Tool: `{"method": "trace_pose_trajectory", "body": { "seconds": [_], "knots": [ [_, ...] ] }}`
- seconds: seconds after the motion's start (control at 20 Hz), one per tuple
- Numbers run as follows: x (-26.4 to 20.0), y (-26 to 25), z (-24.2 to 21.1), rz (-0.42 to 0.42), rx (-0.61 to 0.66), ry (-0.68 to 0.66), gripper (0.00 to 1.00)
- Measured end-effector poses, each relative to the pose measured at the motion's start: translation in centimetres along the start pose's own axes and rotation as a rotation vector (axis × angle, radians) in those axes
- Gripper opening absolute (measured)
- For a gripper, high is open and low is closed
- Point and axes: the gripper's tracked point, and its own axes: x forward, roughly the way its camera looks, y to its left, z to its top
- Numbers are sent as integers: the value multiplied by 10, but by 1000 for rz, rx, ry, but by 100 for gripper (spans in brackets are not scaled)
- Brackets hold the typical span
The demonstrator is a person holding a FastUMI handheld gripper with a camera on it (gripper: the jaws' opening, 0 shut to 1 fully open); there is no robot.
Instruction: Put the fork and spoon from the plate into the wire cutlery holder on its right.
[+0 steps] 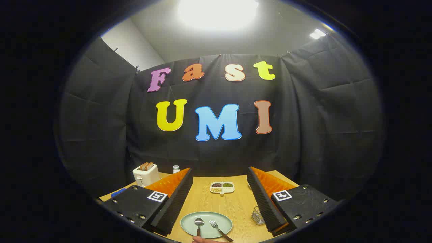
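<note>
A pale green plate (221, 220) lies on the wooden table between my two fingers, close to me. On it lie a spoon (198, 223) to the left and a fork (218, 229) to the right, handles pointing toward me. The wire cutlery holder (258, 215) stands just right of the plate, partly hidden behind my right finger. My gripper (219, 202) hangs above the table with its fingers wide apart and nothing between them. A bit of a person's hand (206, 240) shows at the near rim of the plate.
A white divided dish (222, 188) with grains sits farther along the table, beyond the plate. A white toaster (145, 174) with bread and a small bottle (176, 168) stand at the far left by the cloth wall. A blue object (117, 193) lies left of my left finger.
</note>
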Motion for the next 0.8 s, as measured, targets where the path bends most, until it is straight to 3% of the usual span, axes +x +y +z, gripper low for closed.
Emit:
{"method": "trace_pose_trajectory", "body": {
  "seconds": [0.8],
  "knots": [
    [9,2,-18,11,-11,56,98]
  ]
}}
